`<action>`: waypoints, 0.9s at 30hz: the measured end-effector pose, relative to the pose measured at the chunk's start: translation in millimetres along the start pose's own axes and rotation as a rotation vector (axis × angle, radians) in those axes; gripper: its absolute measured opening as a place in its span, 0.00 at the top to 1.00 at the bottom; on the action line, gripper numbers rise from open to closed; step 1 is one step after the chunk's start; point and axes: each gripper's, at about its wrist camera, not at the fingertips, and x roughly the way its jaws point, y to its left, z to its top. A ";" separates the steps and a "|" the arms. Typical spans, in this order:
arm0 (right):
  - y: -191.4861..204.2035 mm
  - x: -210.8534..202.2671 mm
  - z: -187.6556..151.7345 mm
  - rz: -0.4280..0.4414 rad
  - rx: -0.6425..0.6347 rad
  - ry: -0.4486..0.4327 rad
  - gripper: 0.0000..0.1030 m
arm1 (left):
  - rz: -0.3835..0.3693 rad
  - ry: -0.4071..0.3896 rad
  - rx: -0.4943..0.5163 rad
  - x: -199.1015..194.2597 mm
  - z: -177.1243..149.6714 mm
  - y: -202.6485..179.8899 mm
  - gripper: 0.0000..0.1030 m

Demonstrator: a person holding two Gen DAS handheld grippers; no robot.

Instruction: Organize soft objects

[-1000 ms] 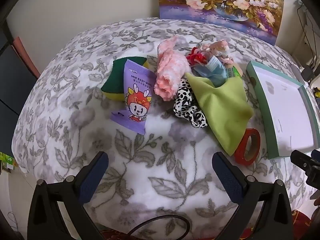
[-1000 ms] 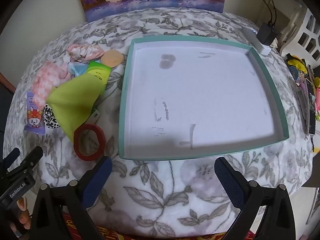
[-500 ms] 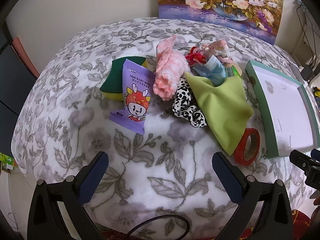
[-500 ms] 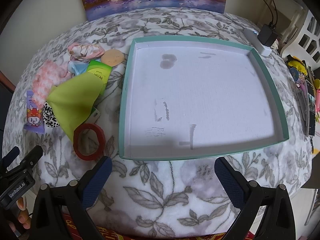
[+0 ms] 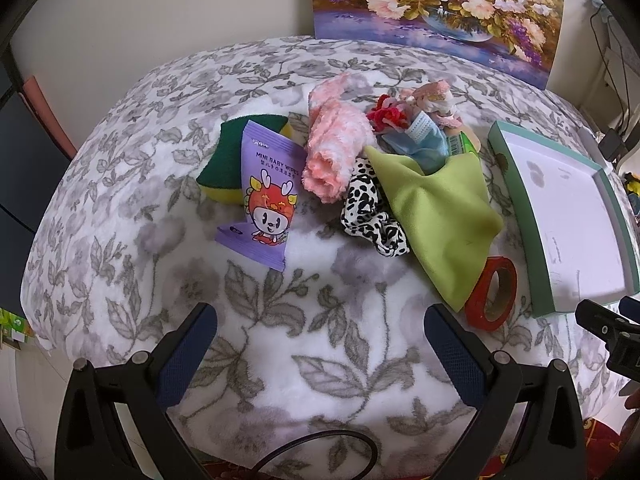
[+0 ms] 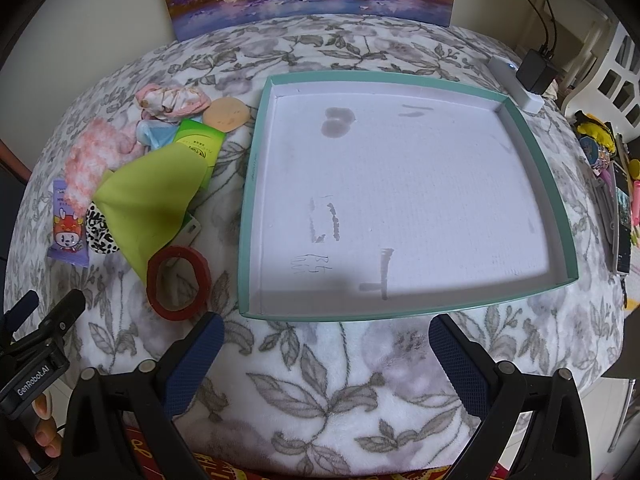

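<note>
A heap of soft things lies on the floral blanket: a fluffy pink cloth (image 5: 336,148), a green cloth (image 5: 436,208), a black-and-white spotted scrunchie (image 5: 370,216), a blue face mask (image 5: 426,142), a green-and-yellow sponge (image 5: 224,160) and a purple wipes pack (image 5: 268,200). A teal-rimmed white tray (image 6: 400,196) lies to their right with nothing in it. My left gripper (image 5: 320,340) hangs open, short of the heap. My right gripper (image 6: 326,354) is open at the tray's near edge.
A red tape roll (image 6: 178,284) lies between the green cloth and the tray. A flower painting (image 5: 436,12) leans on the wall behind. A white power strip with a black plug (image 6: 520,84) sits at the tray's far right corner. A hand (image 6: 44,428) holds the left gripper.
Both views have shifted only a little; the heap and tray sit slightly lower in the frames. Both grippers stay open and nothing on the blanket has moved.
</note>
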 end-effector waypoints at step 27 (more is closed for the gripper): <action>1.6 0.4 -0.9 0.000 -0.006 0.000 0.00 | -0.003 0.001 -0.001 1.7 -3.7 1.1 0.00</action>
